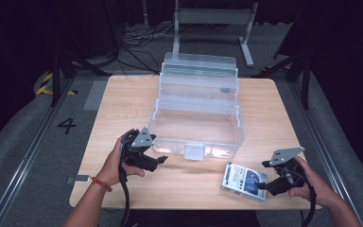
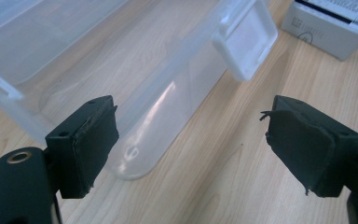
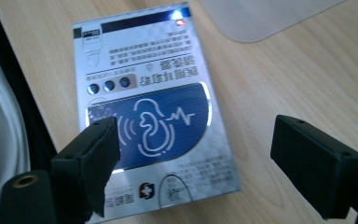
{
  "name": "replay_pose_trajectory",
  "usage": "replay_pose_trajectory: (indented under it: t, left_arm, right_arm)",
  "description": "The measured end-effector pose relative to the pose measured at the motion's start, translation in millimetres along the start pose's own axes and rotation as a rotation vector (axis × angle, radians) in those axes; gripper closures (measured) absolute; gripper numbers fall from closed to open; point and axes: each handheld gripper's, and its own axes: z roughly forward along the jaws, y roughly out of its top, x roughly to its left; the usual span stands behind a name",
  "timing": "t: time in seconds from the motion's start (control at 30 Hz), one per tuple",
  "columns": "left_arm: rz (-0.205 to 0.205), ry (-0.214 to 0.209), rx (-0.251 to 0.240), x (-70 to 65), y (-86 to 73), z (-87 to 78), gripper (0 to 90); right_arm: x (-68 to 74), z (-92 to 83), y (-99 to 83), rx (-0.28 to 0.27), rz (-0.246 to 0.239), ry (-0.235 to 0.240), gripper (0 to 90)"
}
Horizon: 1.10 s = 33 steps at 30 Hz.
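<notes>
A clear plastic storage box (image 1: 196, 126) with its lid raised stands in the middle of the wooden table (image 1: 123, 101). Its white front latch (image 1: 194, 152) (image 2: 244, 39) hangs down. A flat silver and blue carton (image 1: 244, 181) (image 3: 142, 112) lies near the front right edge. My left gripper (image 1: 157, 162) (image 2: 191, 144) is open just left of the box's front corner, with nothing between its jaws. My right gripper (image 1: 270, 182) (image 3: 193, 154) is open beside the carton's right end, its jaws apart above the carton's near end.
The carton's corner (image 2: 328, 23) lies beyond the latch in the left gripper view. Cables and a metal stand (image 1: 212, 28) sit on the floor behind the table. A floor marking "4" (image 1: 66, 125) lies to the left. The table's front edge is close to both hands.
</notes>
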Motion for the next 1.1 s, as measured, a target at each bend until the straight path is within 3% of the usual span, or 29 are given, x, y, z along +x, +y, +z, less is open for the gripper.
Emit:
replay_pose_trajectory:
  t: [0.03,0.1,0.27,0.37,0.57,0.87,1.1]
  left_arm:
    - [0.006,0.001,0.0,-0.3,2.1,0.8,16.4]
    - [0.014,-0.007,-0.002,-2.1,8.3,3.5,16.3]
    - [0.039,-0.028,0.013,-2.5,19.2,10.3,16.2]
    - [0.035,-0.033,0.012,-2.4,23.1,14.3,16.2]
    - [0.036,-0.048,0.025,-1.6,27.7,20.5,16.5]
    - [0.039,-0.068,0.041,1.7,29.4,28.3,16.4]
    - [0.037,-0.088,0.054,2.1,30.1,32.1,16.6]
  right_arm:
    - [0.0,0.0,0.0,0.0,0.0,0.0,16.7]
    - [7.2,4.6,8.8,0.06,-0.058,0.002,16.9]
    - [12.3,10.6,19.6,0.105,-0.084,0.037,16.7]
    - [14.3,15.2,24.0,0.142,-0.103,0.053,17.1]
    - [15.7,21.9,29.2,0.194,-0.117,0.043,15.3]
    - [14.1,27.5,38.9,0.217,-0.132,0.039,15.9]
    - [13.7,36.3,46.1,0.24,-0.138,0.098,10.8]
